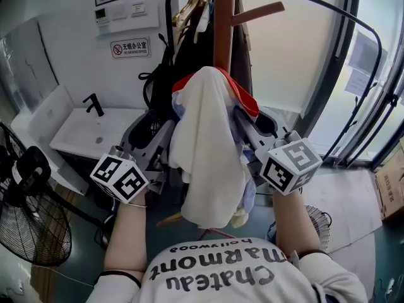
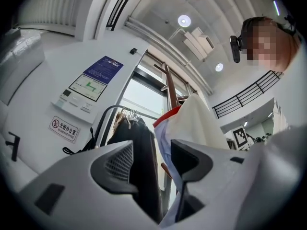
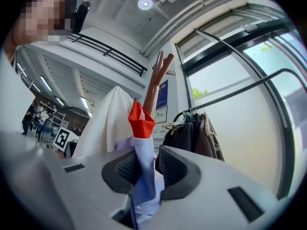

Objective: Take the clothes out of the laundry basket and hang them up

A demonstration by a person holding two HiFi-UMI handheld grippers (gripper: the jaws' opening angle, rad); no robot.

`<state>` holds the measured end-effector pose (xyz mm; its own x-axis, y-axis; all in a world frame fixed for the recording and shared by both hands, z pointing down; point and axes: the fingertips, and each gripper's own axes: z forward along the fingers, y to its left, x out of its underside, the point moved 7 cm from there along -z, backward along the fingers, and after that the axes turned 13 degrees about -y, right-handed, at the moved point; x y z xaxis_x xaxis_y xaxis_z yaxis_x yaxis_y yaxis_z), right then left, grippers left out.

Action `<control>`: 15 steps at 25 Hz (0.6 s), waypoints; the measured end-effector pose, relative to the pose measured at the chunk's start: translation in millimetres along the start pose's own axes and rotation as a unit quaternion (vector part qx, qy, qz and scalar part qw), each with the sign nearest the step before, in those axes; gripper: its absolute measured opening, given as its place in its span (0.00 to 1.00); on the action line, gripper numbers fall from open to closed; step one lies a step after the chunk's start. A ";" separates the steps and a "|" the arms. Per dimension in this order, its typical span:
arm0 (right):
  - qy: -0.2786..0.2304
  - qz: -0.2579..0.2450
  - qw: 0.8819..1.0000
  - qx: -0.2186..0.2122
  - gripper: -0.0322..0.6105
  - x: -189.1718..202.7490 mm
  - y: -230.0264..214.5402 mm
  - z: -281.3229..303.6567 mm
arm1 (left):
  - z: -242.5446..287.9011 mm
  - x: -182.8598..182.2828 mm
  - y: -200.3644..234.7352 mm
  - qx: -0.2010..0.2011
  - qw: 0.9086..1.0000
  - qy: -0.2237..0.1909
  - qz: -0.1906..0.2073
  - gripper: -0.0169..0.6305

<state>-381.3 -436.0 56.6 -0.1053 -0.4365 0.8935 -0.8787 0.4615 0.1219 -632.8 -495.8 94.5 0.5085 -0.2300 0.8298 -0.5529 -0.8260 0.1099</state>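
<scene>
Your left gripper (image 2: pixel 152 150) gapes clear and your right gripper (image 3: pixel 146 159) sits slack around the garment (image 1: pixel 205 156), likely because the stand (image 1: pixel 223 24) carries it.

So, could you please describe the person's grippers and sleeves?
The left gripper and right gripper have grey moulded shells with dark textured pads. Each bears a white cube printed with black square markers. The person wears a white short-sleeved T-shirt with black lettering.

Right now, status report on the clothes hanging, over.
Left gripper open, holding nothing. Right gripper open, pale blue cloth loose between its jaws. Clothes bundle draped over wooden stand. Nothing blocking.
</scene>
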 end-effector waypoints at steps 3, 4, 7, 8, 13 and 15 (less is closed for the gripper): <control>0.003 -0.005 1.000 0.018 0.21 -2.8 1.1 -7.9 | -5.5 -6.0 -5.6 0.007 1.000 -0.002 0.004 0.31; 0.003 -0.007 1.000 0.025 0.21 -4.1 2.3 -10.8 | -6.9 -9.7 -7.9 0.006 1.000 -0.003 0.007 0.26; 0.010 -0.007 0.999 0.041 0.23 -6.7 5.9 -22.3 | -8.6 -23.8 -20.0 0.007 1.000 -0.011 0.015 0.12; 0.014 -0.006 0.999 0.046 0.24 -6.7 6.6 -27.1 | -9.0 -27.9 -26.1 0.010 1.000 -0.016 0.013 0.09; 0.028 0.011 0.997 0.077 0.27 -0.6 6.1 -56.2 | -13.9 -35.7 -63.8 0.028 1.000 -0.013 0.001 0.05; 0.030 0.016 0.996 0.082 0.27 -1.8 7.9 -64.2 | -16.1 -36.4 -76.9 0.029 0.999 -0.011 -0.003 0.05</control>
<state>-358.1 -382.0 83.7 -0.1113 -0.3736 0.9209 -0.9401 0.3401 0.0244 -619.4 -415.6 64.7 0.5274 -0.2354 0.8164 -0.5099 -0.8563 0.0824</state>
